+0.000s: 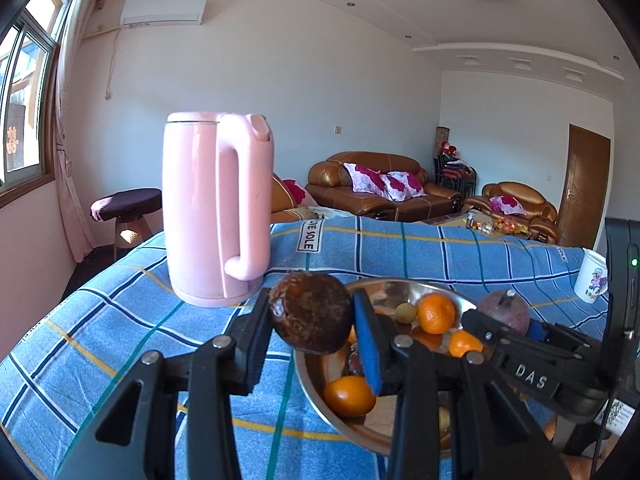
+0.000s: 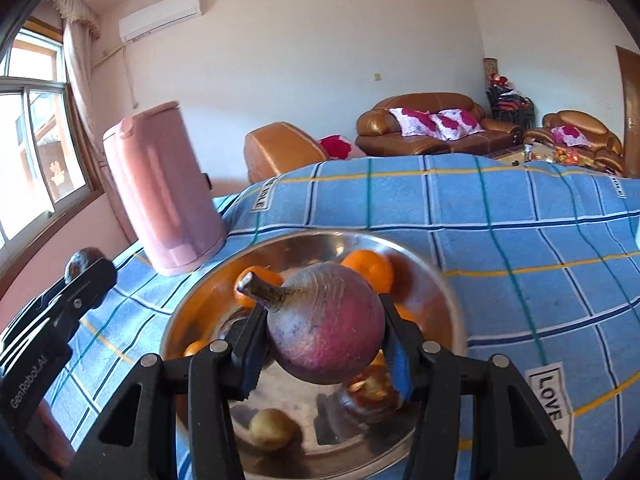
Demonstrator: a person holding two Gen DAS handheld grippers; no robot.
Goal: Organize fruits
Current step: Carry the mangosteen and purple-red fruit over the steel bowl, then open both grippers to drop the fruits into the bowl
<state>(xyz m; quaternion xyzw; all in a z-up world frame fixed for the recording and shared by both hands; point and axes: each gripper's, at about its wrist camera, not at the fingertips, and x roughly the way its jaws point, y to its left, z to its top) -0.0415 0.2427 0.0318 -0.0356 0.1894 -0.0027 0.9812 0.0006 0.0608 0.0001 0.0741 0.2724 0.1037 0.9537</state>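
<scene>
My left gripper (image 1: 312, 318) is shut on a dark brown wrinkled fruit (image 1: 310, 312), held above the left rim of a metal bowl (image 1: 312, 392). My right gripper (image 2: 322, 338) is shut on a purple round fruit with a stem (image 2: 326, 326), held over the same bowl (image 2: 188, 316). In the bowl lie several oranges (image 1: 437, 313), a small yellowish fruit (image 2: 272, 428) and a brown fruit (image 2: 370, 390). The right gripper with its purple fruit (image 1: 506, 312) shows at the right of the left wrist view. The left gripper's dark fruit (image 2: 82, 264) peeks in at the left of the right wrist view.
A pink kettle (image 1: 218, 208) stands on the blue checked cloth (image 1: 120, 320) just left of the bowl. A white mug (image 1: 592, 280) stands at the right end of the table. Brown sofas (image 1: 380, 184) fill the room behind.
</scene>
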